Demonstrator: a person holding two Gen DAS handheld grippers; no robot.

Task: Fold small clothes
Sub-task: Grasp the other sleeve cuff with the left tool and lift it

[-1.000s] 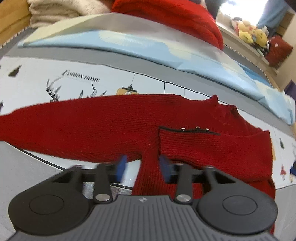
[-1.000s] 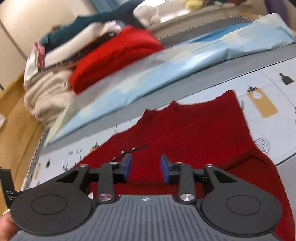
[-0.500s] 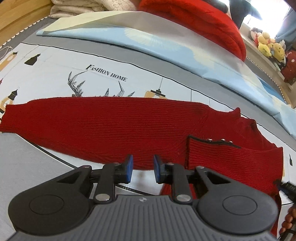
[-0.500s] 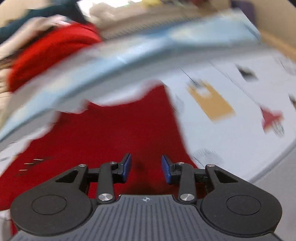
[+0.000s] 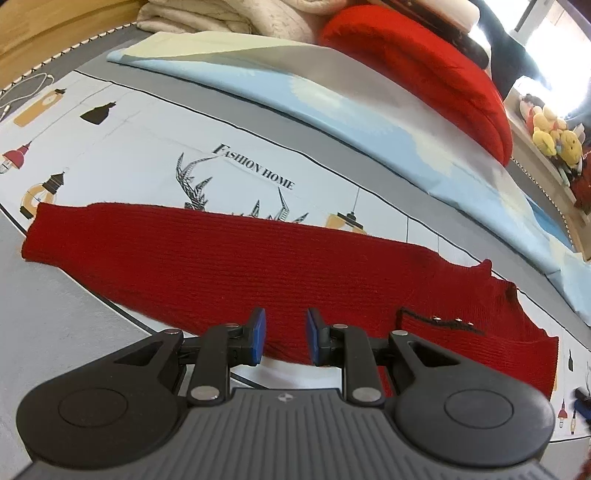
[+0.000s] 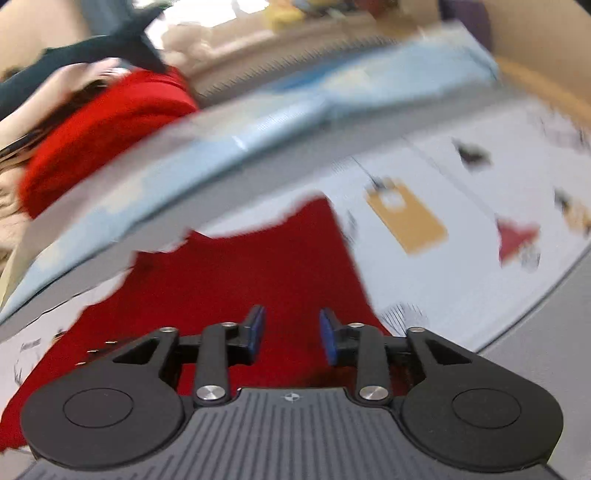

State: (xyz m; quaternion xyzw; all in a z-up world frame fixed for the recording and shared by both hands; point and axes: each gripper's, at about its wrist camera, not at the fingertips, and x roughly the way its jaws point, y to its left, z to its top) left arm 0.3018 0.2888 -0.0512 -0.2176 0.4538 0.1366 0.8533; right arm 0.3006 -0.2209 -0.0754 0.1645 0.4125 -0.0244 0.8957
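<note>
A small red knit sweater (image 5: 258, 266) lies flat on the printed bed sheet (image 5: 147, 140), one long sleeve stretched out to the left, its cuff (image 5: 37, 236) at the far left. A folded-over part with a dark edge and metal snaps (image 5: 443, 323) lies at its right. My left gripper (image 5: 282, 338) is open and empty, just above the sleeve's near edge. The sweater's body also shows in the blurred right wrist view (image 6: 258, 280). My right gripper (image 6: 291, 336) is open and empty, low over the sweater near its right edge.
A light blue folded cover (image 5: 332, 92) lies across the bed behind the sweater. Behind it sit a red knit pile (image 5: 424, 62) and cream blankets (image 5: 221, 14). Plush toys (image 5: 550, 129) sit on a ledge at the far right. A wooden bed frame (image 5: 44, 33) runs at the left.
My left gripper has moved left along the sleeve; its jaws narrowed, then widened a little. My right gripper has swung right over the sweater body, jaws a little wider; its view is blurred.
</note>
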